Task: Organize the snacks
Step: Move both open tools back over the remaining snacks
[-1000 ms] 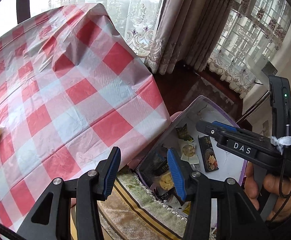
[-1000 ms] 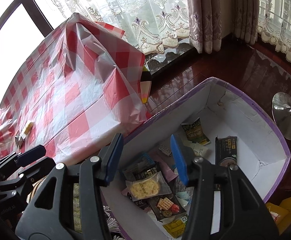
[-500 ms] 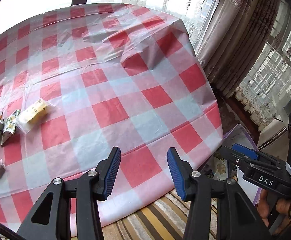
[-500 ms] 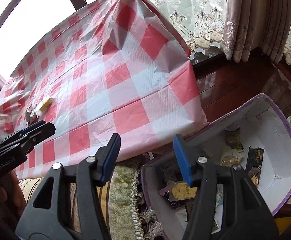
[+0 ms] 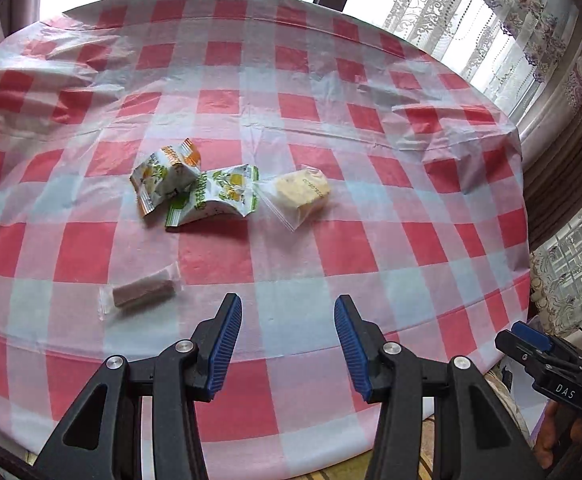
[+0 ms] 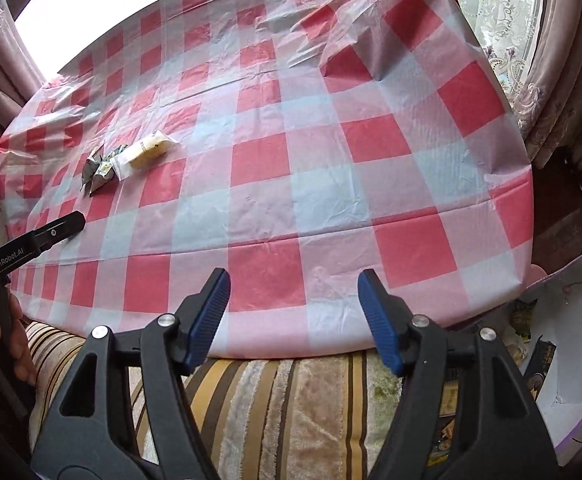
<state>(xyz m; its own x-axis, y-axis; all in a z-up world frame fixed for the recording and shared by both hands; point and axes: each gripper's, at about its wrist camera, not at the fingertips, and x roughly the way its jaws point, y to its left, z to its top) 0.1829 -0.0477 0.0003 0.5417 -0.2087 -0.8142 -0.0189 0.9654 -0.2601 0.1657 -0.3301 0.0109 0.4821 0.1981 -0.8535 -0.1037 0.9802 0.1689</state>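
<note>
The checked bench (image 5: 275,240) is carrying four snacks. Left claw (image 5: 287,344) is hanging part-open and empty, nearest the wrapped bar (image 5: 143,290), lying crosswise to its lower-centre left. Right claw (image 6: 294,316), empty, has just been opening, well apart from them.

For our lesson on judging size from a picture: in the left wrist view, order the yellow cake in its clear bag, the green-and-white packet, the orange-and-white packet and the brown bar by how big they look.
1. Green-and-white packet and yellow cake: too alike to rank.
2. Orange-and-white packet.
3. Brown bar, smallest though nearest the camera.
</note>
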